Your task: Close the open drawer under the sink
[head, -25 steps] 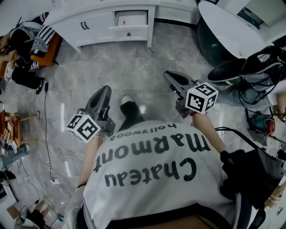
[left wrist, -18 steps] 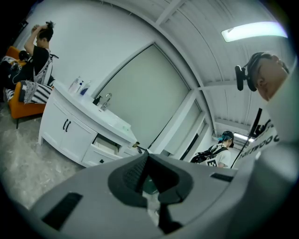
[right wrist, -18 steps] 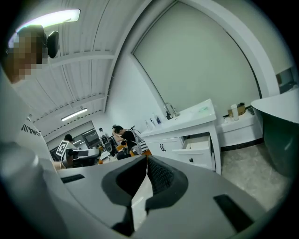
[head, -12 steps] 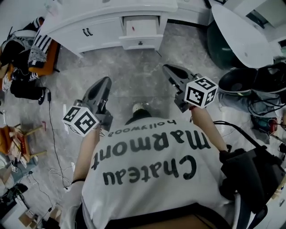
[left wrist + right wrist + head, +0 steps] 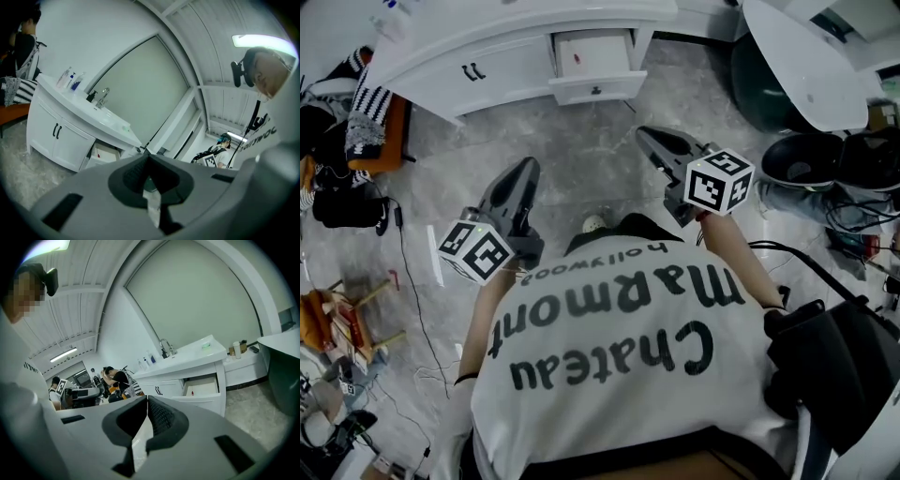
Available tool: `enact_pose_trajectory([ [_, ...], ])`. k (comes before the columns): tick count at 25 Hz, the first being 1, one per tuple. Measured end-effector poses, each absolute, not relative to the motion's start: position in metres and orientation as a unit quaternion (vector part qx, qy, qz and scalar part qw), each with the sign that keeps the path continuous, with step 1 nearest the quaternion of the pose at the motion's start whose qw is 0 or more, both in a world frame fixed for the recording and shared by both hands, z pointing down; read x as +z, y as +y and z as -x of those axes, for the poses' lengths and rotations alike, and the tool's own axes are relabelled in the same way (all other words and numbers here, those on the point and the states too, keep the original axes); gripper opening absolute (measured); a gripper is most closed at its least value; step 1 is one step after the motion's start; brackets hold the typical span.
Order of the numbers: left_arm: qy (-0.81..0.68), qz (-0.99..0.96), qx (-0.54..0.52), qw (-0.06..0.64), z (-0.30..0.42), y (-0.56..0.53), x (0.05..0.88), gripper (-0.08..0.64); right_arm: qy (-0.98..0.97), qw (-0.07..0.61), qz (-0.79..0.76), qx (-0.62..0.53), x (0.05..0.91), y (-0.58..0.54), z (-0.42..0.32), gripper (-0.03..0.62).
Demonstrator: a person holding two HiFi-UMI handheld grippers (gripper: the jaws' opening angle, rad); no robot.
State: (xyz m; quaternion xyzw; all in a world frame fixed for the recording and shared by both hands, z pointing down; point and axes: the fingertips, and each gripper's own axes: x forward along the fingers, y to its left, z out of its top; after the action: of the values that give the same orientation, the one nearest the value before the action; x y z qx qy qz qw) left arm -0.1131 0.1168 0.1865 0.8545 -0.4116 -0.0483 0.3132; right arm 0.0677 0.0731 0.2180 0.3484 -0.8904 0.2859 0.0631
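A: Grippers?
B: Left gripper (image 5: 526, 169) & right gripper (image 5: 647, 137) both pinched together, nothing btwn the jaws, over the floor (image 5: 581, 155), well short of the vanity (image 5: 422, 66)

A: And the drawer (image 5: 591, 56)?
B: Far centre, pulled out, just right of the cabinet doors (image 5: 474, 71). Rigid white box, prob. light, looks near empty. I'd press flat on its front panel, centred by the knob (image 5: 596, 91), so it won't rack. Front faces near; slide axis runs near-far

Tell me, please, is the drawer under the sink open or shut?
Open: the drawer juts from the vanity, its inside showing.
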Motion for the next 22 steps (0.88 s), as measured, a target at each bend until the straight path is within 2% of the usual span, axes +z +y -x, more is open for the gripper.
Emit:
enact_pose_trajectory([
  [8, -0.410, -0.849, -0.040, 0.330, 0.118, 0.102, 0.200, 0.008, -0.887, 0.076, -0.349, 0.293, 0.219, 0.050, -0.051, 0.012],
  [14, -0.417, -0.844, -0.077, 0.328, 0.126, 0.088, 0.201, 0.008, -0.889, 0.104, -0.347, 0.280, 0.238, 0.022, -0.039, 0.012],
  [22, -0.441, -0.835, -0.028, 0.326, 0.122, 0.070, 0.237, 0.008, -0.871, 0.095, -0.355, 0.327, 0.278, -0.013, -0.035, 0.012],
])
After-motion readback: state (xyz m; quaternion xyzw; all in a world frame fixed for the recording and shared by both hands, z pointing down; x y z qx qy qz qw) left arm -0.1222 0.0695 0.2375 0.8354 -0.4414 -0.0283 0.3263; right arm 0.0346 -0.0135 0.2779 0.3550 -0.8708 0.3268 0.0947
